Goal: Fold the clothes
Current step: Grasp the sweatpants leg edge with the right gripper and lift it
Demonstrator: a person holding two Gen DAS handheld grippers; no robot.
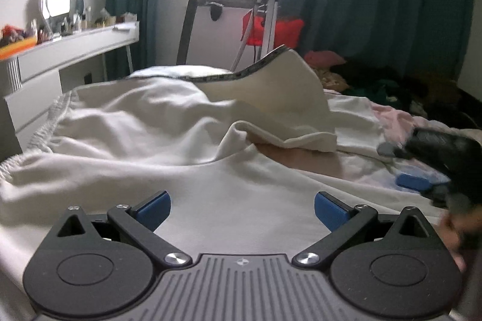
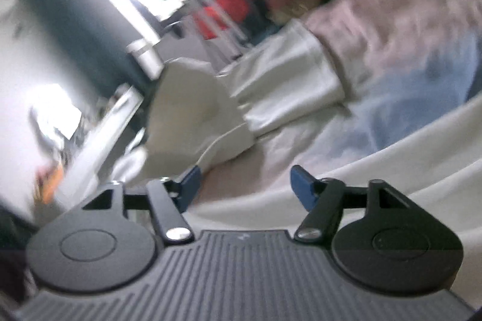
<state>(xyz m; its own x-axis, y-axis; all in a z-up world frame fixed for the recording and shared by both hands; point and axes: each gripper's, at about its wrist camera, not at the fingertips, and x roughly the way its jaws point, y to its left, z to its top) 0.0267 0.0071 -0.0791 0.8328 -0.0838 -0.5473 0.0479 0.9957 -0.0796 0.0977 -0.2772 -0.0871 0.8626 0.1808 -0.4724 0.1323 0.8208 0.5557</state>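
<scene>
A cream white garment (image 1: pixel 144 122) lies crumpled on the bed, with a ruffled hem at the left and a dark-trimmed edge raised at the back. My left gripper (image 1: pixel 242 211) is open and empty, low over the cloth. My right gripper (image 2: pixel 244 188) is open and empty over the same cloth; its view is tilted and blurred. The right gripper also shows at the right edge of the left wrist view (image 1: pixel 433 167). A white sleeve with a cuff (image 2: pixel 289 83) lies ahead of the right gripper.
A pink and pale blue patterned cloth (image 2: pixel 400 55) lies to the right. A white desk (image 1: pixel 75 46) with clutter stands at the left. A tripod (image 1: pixel 268 16), a red bag (image 1: pixel 283 31) and dark clothes (image 1: pixel 385 83) sit by the teal curtains.
</scene>
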